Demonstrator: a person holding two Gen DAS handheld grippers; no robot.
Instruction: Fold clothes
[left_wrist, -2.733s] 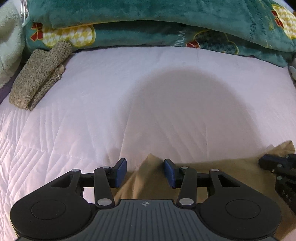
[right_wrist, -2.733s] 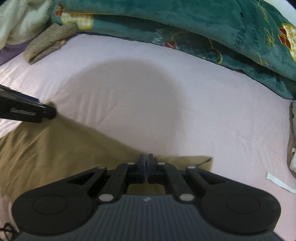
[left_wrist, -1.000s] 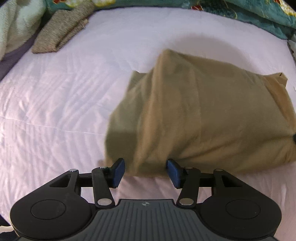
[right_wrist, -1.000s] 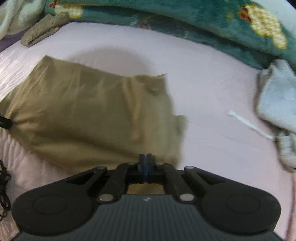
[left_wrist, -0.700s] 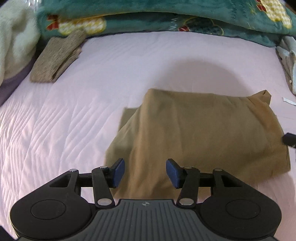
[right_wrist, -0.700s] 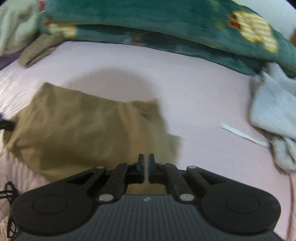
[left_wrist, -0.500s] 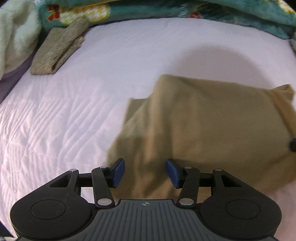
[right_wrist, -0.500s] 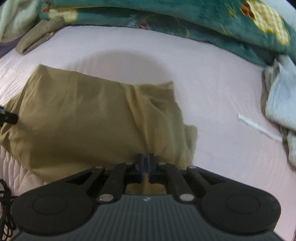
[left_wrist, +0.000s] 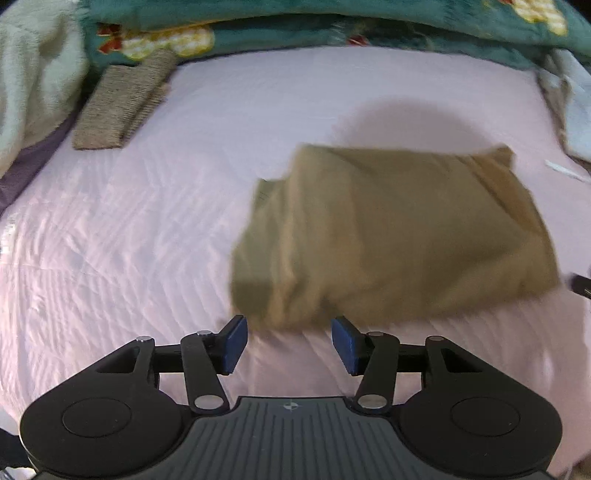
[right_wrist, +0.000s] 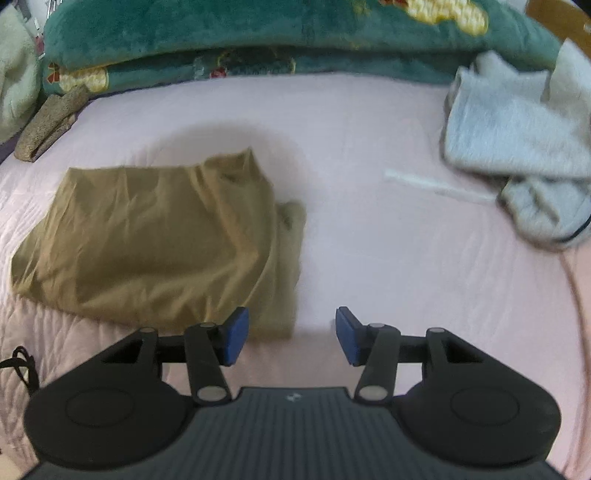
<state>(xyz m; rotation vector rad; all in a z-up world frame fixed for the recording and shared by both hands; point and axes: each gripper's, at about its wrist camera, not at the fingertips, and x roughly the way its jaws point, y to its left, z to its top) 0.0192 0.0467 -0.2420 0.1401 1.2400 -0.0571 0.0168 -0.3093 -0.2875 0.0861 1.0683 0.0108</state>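
A folded olive-tan garment (left_wrist: 399, 236) lies flat on the pink quilted bed (left_wrist: 129, 240); it also shows in the right wrist view (right_wrist: 155, 240). My left gripper (left_wrist: 288, 345) is open and empty, just short of the garment's near left edge. My right gripper (right_wrist: 291, 336) is open and empty, at the garment's near right corner, with its left pad (right_wrist: 234, 334) over the cloth edge. The tip of the right gripper (left_wrist: 580, 282) shows at the far right of the left wrist view.
A teal patterned blanket (right_wrist: 258, 33) runs along the back. A folded speckled knit piece (left_wrist: 118, 107) lies at the back left. A crumpled grey garment (right_wrist: 517, 147) and a white strip (right_wrist: 436, 184) lie at the right. A pale green fleece (left_wrist: 33, 74) sits far left.
My right gripper has opened and let go of the tan garment, which now lies folded on the bed. Both grippers have drawn back a little from it.
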